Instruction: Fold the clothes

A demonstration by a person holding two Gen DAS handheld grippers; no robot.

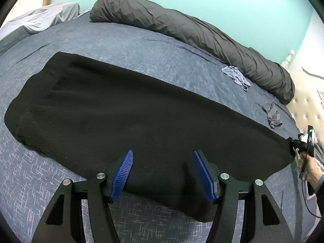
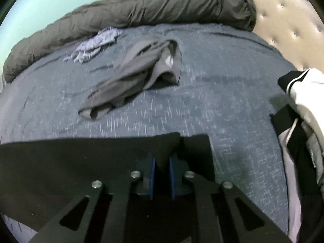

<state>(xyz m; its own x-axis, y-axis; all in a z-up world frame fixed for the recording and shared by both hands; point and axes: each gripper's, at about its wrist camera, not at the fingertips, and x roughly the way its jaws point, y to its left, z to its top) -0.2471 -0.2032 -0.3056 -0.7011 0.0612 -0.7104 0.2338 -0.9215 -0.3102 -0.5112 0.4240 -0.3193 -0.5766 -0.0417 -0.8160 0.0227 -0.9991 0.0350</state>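
Observation:
A long black garment (image 1: 131, 109) lies spread flat across the blue bedspread (image 1: 113, 38). My left gripper (image 1: 163, 174) is open over its near edge, blue pads (image 1: 122, 174) apart with the cloth lying between them. At the far right of the left wrist view, a hand holds my right gripper (image 1: 297, 143) at the garment's end. In the right wrist view my right gripper (image 2: 162, 174) is shut on the black garment (image 2: 60, 174), with a fold of cloth pinched between its pads (image 2: 152, 174).
A rolled dark grey duvet (image 1: 202, 32) runs along the far side by the teal wall. A crumpled grey garment (image 2: 139, 68) and a pale blue one (image 2: 95, 42) lie on the bedspread (image 2: 232, 93). White-and-black clothing (image 2: 303, 93) is piled at right near the tufted headboard (image 2: 287, 20).

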